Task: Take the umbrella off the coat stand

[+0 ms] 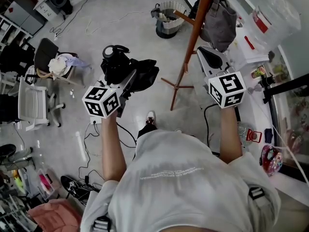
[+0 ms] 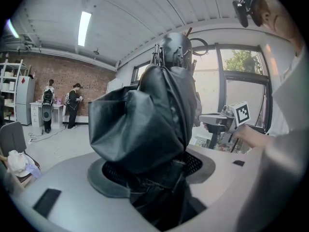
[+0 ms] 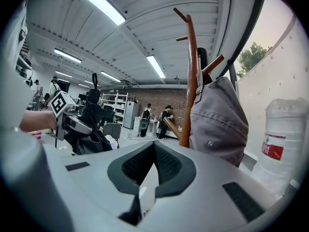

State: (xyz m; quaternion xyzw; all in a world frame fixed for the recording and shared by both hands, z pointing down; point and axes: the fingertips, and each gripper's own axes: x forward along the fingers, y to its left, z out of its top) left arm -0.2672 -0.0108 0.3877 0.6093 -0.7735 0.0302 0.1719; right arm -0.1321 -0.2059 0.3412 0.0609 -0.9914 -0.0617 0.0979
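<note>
Several things around: I see a brown wooden coat stand ahead on my right, with a grey denim garment hung from its upper pegs. A round wire bin stands on the floor beyond it, and a white plastic chair is far off to the left.
In the way: nothing sits between the black folded umbrella and me. The stand's pole and legs are just right of it, not touching.
Umbrella: it is off the stand, held over the floor to the left of the pole, with its bunched fabric filling the left gripper view.
Left hand-held gripper: its pads are clamped on the umbrella's black fabric, and it points forward and slightly down.
Right hand-held gripper: its jaws are together with nothing between them, just short of the pole and the garment.
Arms: both of my bare forearms reach forward, side by side.
</note>
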